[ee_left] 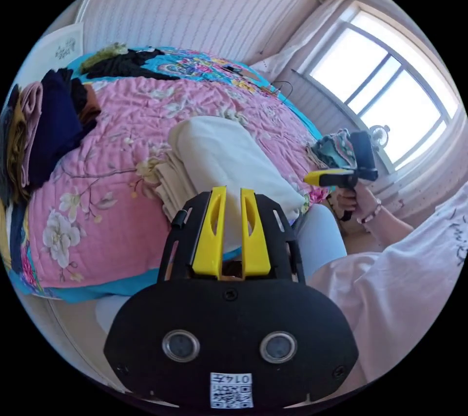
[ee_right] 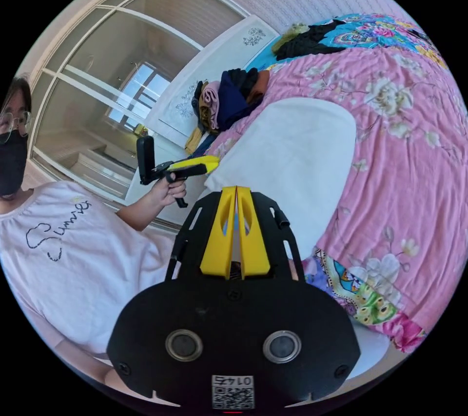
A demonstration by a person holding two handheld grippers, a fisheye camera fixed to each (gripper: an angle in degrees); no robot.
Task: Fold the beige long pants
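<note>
The beige long pants (ee_left: 229, 158) lie folded in a thick stack on the pink floral quilt (ee_left: 112, 201), near the bed's front edge. My left gripper (ee_left: 233, 190) hovers just in front of the stack, its yellow jaws slightly apart with nothing between them. Off to the right, a hand holds my right gripper (ee_left: 312, 177) in the air beside the bed. In the right gripper view the folded pants (ee_right: 292, 153) lie just past my right gripper (ee_right: 236, 188), whose jaws meet at the tips and hold nothing. The left gripper (ee_right: 209, 161) is held up at the stack's left edge.
A pile of dark and coloured clothes (ee_left: 44, 128) sits at the quilt's left side, and a black garment (ee_left: 126, 65) lies at the far end. A window (ee_left: 390, 89) is at the right. A person in a white shirt (ee_right: 73, 250) stands by glass wardrobe doors (ee_right: 112, 75).
</note>
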